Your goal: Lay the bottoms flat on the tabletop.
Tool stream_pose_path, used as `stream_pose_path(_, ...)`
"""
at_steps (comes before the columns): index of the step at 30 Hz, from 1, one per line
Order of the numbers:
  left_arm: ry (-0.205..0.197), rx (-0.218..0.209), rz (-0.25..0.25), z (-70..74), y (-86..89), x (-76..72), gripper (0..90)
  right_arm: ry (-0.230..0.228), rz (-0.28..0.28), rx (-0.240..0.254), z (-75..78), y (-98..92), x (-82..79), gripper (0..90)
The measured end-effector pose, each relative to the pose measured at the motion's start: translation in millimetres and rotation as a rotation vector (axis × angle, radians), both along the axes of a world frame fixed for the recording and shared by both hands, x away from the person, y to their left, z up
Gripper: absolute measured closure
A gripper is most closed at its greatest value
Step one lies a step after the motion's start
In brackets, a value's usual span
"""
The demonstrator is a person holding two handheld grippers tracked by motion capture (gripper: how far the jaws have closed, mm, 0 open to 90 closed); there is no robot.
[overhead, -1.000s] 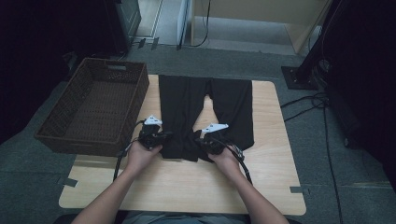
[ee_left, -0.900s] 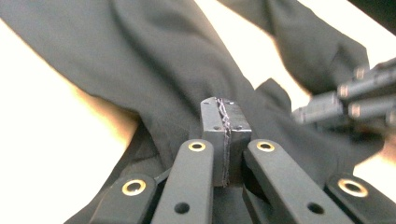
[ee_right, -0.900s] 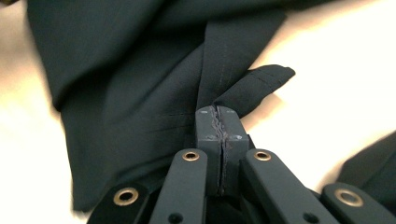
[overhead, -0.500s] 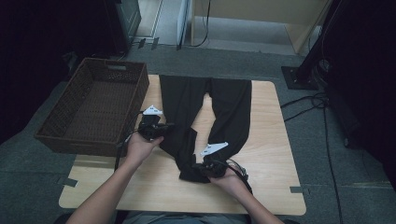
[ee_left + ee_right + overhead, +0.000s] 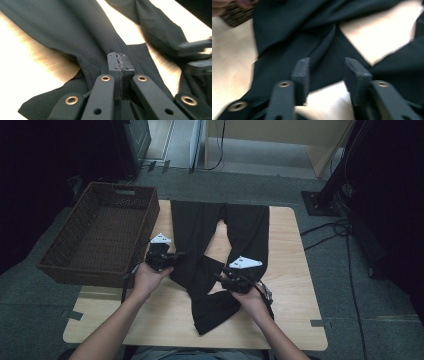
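Observation:
Black trousers (image 5: 200, 230) lie on the wooden table (image 5: 290, 270), legs pointing away and the waist end twisted toward the near edge. My left gripper (image 5: 176, 255) is shut on the cloth at the trousers' left side. In the left gripper view its pads (image 5: 119, 62) press together with the fabric (image 5: 75, 32) gathered into them. My right gripper (image 5: 218, 277) hovers over the middle of the trousers and its jaws have just been opening. In the right gripper view they stand apart (image 5: 325, 67) with nothing between them, the cloth (image 5: 287, 22) lying beyond.
A brown wicker basket (image 5: 150, 215) sits empty against the table's left edge. Bare wood shows right of the trousers and along the near edge. On the floor to the right are cables (image 5: 345, 235) and a dark stand base (image 5: 320, 200).
The right gripper pulled the waist toward the near edge, twisting the trousers, then opened, let the cloth go and rose a little. The left gripper edged away from the person, still shut on the cloth.

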State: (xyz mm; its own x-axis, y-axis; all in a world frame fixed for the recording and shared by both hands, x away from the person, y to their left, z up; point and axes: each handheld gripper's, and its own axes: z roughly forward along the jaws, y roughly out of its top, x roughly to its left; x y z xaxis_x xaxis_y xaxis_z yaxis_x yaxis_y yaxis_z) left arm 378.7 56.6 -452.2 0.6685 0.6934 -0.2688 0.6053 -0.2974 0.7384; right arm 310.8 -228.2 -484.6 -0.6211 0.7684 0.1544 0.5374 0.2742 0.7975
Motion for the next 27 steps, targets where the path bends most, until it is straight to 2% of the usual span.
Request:
stream_pose_path(1, 0.0, -0.003, -0.001, 1.2, -0.3, 0.5, 90.0, -0.004, -0.007, 0.004, -1.8, 5.7, 7.5, 45.7)
stream_pose_path(3, 0.003, -0.015, -0.003, 3.3, -1.1, 1.1, 90.0, 0.021, 0.002, 0.014, -5.4, 16.3, 17.0, 43.3)
stream_pose_path(4, 0.009, -0.027, -0.002, 4.4, -1.3, 0.7, 90.0, 0.024, 0.004, 0.004, -8.4, 23.0, 21.8, 42.2)
stream_pose_path(5, 0.005, -0.039, -0.003, 6.3, -1.1, -0.3, 90.0, 0.022, 0.003, -0.027, -12.1, 29.4, 26.0, 43.5)
stream_pose_path(8, 0.0, -0.072, 0.001, 12.6, 1.2, -2.2, 90.0, 0.0, -0.004, -0.127, -24.5, 43.2, 34.3, 48.6)
stream_pose_path(10, -0.011, -0.081, 0.008, 17.6, 2.9, -2.7, 90.0, 0.033, 0.008, -0.141, -30.2, 47.4, 38.4, 53.3)
stream_pose_path(11, -0.019, -0.08, 0.009, 19.8, 3.8, -2.3, 90.0, 0.025, 0.011, -0.143, -31.5, 48.7, 38.1, 57.6)
stream_pose_path(12, -0.023, -0.086, 0.012, 22.0, 4.5, -1.9, 90.0, 0.015, 0.015, -0.157, -31.3, 50.0, 36.4, 70.1)
stream_pose_path(14, -0.033, -0.088, 0.016, 26.6, 4.5, -1.4, 90.0, 0.014, 0.043, -0.168, -30.4, 51.5, 31.9, 84.7)
stream_pose_path(15, -0.042, -0.093, 0.017, 28.9, 4.3, -1.7, 90.0, 0.03, 0.059, -0.165, -29.6, 51.7, 27.8, 88.2)
stream_pose_path(17, -0.059, -0.088, 0.017, 33.5, 4.1, -1.5, 90.0, 0.042, 0.091, -0.166, -28.7, 53.0, 19.6, 89.1)
stream_pose_path(19, -0.058, -0.095, 0.016, 35.9, 4.1, 0.0, 90.0, 0.059, 0.147, -0.153, -28.2, 54.7, 5.5, 89.3)
stream_pose_path(20, -0.059, -0.095, 0.015, 36.3, 3.9, 1.0, 90.0, 0.062, 0.193, -0.152, -28.0, 56.0, -4.5, 89.4)
stream_pose_path(22, -0.055, -0.092, 0.014, 36.6, 3.1, 2.2, 90.0, 0.066, 0.244, -0.164, -26.8, 58.9, -19.2, 89.4)
stream_pose_path(25, -0.057, -0.081, 0.01, 35.8, -0.2, 1.9, 90.0, 0.118, 0.32, -0.141, -25.5, 61.9, -43.6, 87.7)
stream_pose_path(26, -0.053, -0.077, 0.007, 35.3, -1.4, 1.6, 90.0, 0.127, 0.332, -0.135, -25.2, 61.8, -47.5, 82.5)
stream_pose_path(27, -0.05, -0.07, 0.003, 34.7, -2.3, 1.6, 90.0, 0.128, 0.334, -0.131, -24.6, 61.4, -51.6, 72.7)
